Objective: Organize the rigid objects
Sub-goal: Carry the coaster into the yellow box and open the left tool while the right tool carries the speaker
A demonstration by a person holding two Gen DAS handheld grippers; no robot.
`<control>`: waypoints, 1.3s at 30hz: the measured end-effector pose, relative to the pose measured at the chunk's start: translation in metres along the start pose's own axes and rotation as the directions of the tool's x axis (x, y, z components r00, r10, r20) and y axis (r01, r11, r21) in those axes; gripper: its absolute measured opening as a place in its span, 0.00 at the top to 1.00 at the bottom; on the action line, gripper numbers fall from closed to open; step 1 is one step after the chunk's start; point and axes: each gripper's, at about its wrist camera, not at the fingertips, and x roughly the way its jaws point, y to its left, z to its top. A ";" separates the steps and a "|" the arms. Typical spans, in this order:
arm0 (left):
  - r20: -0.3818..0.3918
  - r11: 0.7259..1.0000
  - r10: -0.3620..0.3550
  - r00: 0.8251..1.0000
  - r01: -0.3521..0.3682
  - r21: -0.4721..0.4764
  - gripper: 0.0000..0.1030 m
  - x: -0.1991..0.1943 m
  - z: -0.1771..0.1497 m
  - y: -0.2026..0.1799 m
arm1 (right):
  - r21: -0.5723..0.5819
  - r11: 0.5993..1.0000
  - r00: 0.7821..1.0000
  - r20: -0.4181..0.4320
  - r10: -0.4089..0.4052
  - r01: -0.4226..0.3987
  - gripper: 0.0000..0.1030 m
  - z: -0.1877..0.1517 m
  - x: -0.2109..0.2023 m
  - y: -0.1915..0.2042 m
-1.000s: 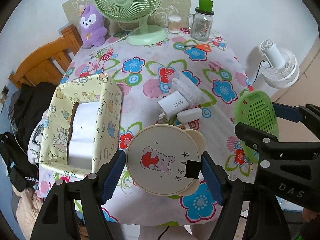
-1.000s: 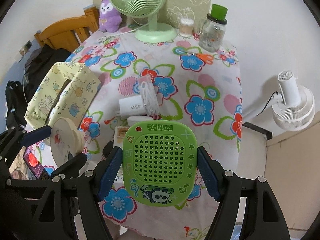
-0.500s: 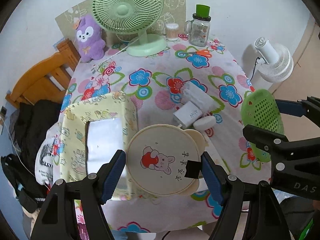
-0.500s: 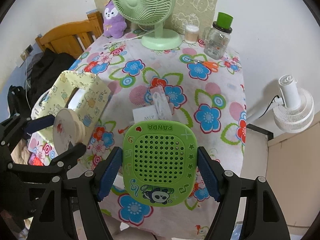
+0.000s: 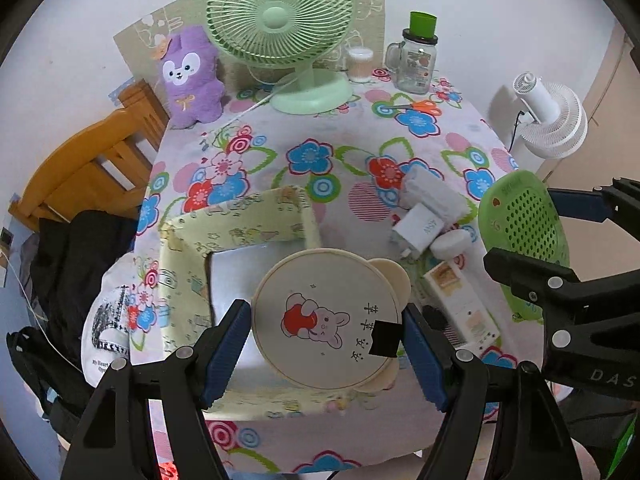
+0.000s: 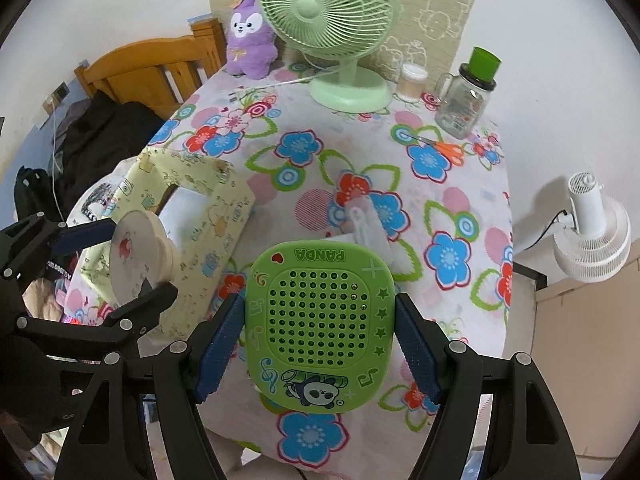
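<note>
holding two rigid items clear of the table, one in each tool. i read my left gripper (image 5: 327, 334) as clamped across the rim of a round cream case (image 5: 326, 320) with a rabbit print, both blue pads bearing on opposite edges. the case hangs over the silver-lined opening of the yellow fabric box (image 5: 236, 240) at the table's near left. my right gripper (image 6: 320, 330) is clamped on the side edges of a green panda speaker (image 6: 318, 328), which hangs above the flowered tablecloth (image 6: 452, 216) near its front edge.

handling judgement: both items look like hard, light plastic shells, stiff enough to take a squeeze without flexing. the case's curved rim gives the pads only a narrow contact, so i expect it could pivot or slip if tilted; the widest line across it is the sound hold. the speaker's flatter sides offer a steadier seat, though its smooth finish may slide.

items left on the cloth: a white charger (image 5: 420, 226), a small white oval piece (image 5: 450, 242) touching it, and a flat printed carton (image 5: 460, 304) just beside them.
</note>
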 end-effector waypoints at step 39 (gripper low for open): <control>-0.097 0.995 -0.078 0.992 0.072 -0.070 0.25 0.063 -0.023 0.089 | 0.020 0.999 0.997 -0.067 -0.029 0.030 0.26 0.062 0.053 0.096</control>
